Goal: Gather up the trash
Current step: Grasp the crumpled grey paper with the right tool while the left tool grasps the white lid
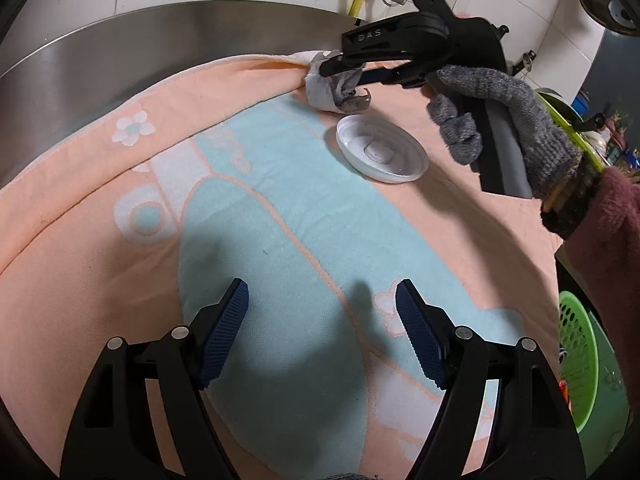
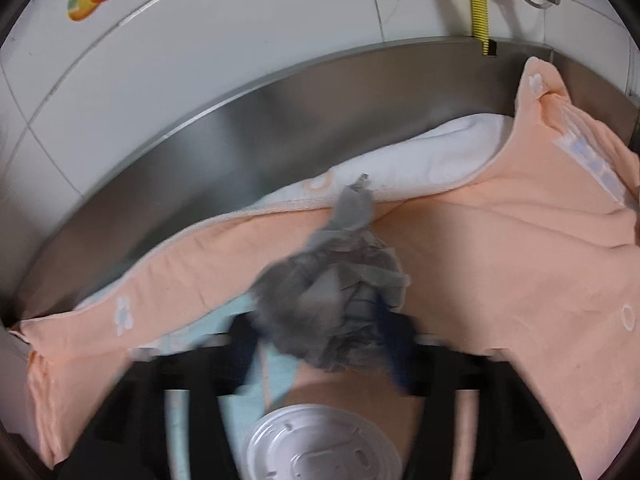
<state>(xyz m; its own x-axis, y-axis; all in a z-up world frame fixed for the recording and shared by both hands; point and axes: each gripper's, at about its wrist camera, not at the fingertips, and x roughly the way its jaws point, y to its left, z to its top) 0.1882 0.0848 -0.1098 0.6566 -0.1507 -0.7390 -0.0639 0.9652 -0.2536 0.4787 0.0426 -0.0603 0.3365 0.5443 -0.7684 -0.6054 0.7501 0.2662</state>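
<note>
Currently a crumpled grey wrapper [image 1: 334, 90] is gripped by the right tongs [image 1: 340, 65] at the towel's [image 1: 280, 216] far edge. Left tongs [image 1: 322, 332] are held wide open, empty. Next, transfer to the green basket [image 1: 576, 356] seems required; 1 plastic lid [image 1: 380, 152] remains.

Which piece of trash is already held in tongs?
The crumpled grey wad, pinched in the right tongs at the towel's far edge. The white plastic lid lies loose, untouched.
</note>
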